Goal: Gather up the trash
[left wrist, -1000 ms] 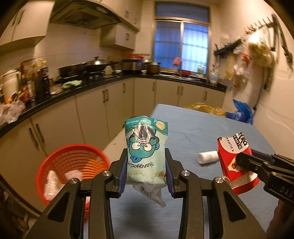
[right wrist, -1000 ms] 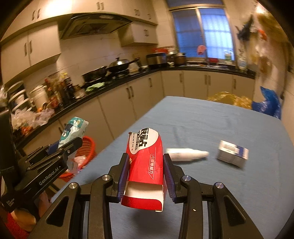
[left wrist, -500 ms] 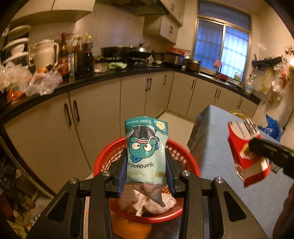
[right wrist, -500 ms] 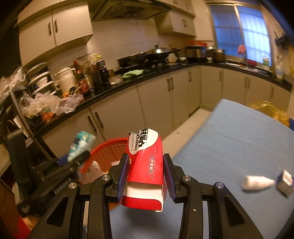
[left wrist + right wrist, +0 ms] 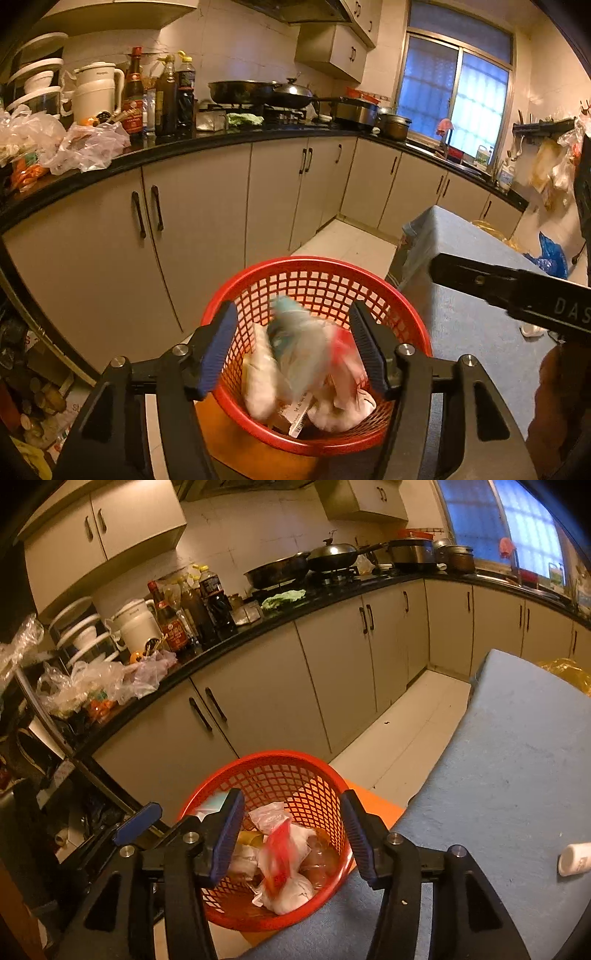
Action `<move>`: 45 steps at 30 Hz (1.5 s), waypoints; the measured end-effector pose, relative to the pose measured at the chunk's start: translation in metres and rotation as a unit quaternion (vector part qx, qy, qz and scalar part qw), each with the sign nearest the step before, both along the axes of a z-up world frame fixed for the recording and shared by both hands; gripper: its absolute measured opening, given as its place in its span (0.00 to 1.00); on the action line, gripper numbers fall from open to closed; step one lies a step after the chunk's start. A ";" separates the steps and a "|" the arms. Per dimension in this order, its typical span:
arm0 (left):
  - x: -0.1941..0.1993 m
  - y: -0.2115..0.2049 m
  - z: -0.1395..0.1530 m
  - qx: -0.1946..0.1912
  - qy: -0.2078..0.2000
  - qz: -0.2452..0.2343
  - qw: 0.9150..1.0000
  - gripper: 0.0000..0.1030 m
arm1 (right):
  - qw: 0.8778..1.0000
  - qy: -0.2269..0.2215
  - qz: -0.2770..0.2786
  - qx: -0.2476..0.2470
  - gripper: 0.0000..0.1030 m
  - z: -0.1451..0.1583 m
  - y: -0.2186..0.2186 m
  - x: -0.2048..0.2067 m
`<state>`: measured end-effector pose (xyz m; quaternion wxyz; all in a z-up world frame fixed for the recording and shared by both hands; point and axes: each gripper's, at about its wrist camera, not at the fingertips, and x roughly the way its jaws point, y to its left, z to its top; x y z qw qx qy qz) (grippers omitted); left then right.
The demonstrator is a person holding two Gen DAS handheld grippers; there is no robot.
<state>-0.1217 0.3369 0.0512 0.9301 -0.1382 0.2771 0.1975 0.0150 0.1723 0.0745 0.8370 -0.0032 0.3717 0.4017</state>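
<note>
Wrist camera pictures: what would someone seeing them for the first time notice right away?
The red mesh basket on the floor by the blue-covered table, half full of trash. Between the left claw, whose jaws have just been opening, a blurred teal snack bag drops in; below the right claw, likewise opening, goes a blurred red packet. Behind runs a cluttered black countertop.

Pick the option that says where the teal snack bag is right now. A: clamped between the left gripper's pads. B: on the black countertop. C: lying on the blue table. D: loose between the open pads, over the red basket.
D: the snack bag is a blurred shape clear of both pads of the left gripper, whose jaws have just been opening, above the red basket.
</note>
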 end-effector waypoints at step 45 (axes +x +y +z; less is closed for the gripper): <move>-0.102 -0.113 0.036 0.104 -0.040 0.050 0.993 0.98 | 0.972 -0.196 -0.123 -0.045 0.94 0.034 -0.158 -0.193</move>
